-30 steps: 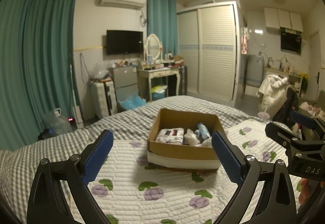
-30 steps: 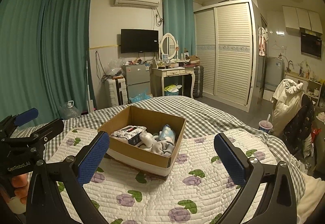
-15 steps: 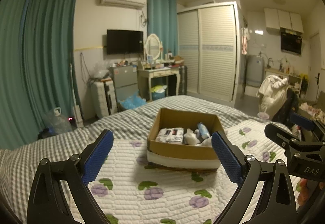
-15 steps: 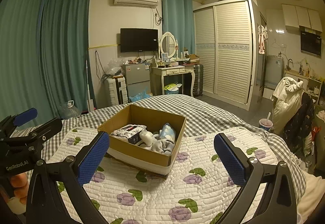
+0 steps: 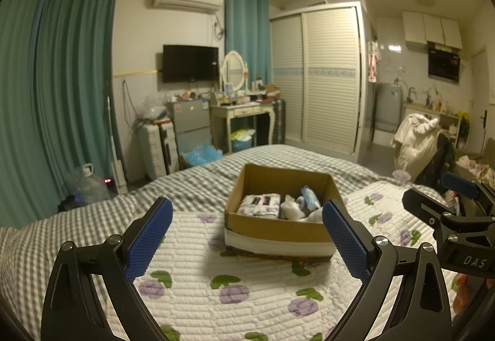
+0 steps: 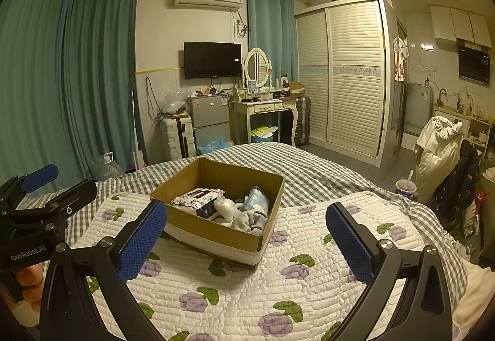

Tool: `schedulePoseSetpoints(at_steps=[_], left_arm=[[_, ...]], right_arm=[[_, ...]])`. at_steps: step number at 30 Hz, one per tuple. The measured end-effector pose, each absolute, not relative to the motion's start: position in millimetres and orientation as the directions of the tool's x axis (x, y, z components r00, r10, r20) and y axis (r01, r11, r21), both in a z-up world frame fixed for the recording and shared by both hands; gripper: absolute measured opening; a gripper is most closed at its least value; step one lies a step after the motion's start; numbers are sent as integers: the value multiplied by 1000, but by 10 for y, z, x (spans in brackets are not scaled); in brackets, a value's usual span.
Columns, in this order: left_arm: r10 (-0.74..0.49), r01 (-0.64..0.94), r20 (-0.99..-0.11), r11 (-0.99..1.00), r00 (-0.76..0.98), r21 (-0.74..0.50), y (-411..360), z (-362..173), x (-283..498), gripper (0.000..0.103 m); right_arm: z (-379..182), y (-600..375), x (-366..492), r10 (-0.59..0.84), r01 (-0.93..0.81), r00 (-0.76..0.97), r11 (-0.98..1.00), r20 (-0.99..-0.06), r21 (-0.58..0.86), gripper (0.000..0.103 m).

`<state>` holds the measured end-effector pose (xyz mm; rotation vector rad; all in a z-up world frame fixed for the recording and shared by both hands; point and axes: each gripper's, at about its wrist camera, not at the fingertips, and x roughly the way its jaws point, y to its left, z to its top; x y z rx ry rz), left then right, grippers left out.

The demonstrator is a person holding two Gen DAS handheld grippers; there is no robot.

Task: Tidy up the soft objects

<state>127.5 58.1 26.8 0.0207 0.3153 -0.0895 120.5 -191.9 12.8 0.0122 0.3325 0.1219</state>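
1. Cardboard brown and open-topped, the box (image 5: 280, 229) sits on the white quilted bed cover with purple flowers (image 5: 191, 288), holding the soft things: a folded patterned cloth bundle (image 5: 259, 207), a small white plush (image 6: 225, 207) and a grey sock heap (image 6: 251, 222).
2. My left tool (image 5: 247, 235) and right tool (image 6: 246, 240) both hang released, jaws wide, holding nothing, short of the box.
3. I judge it best to come down from above on one item, pinching its bulk rather than a loose edge.
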Motion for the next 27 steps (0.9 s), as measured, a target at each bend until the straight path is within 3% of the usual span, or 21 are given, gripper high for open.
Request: schedulePoseSetpoints(at_steps=[27], left_arm=[[-85,88,-325,996,942,-7,544,227,1259,99]], right_arm=[[95,-1891,1206,122,-116,933,993,-339,36,103]])
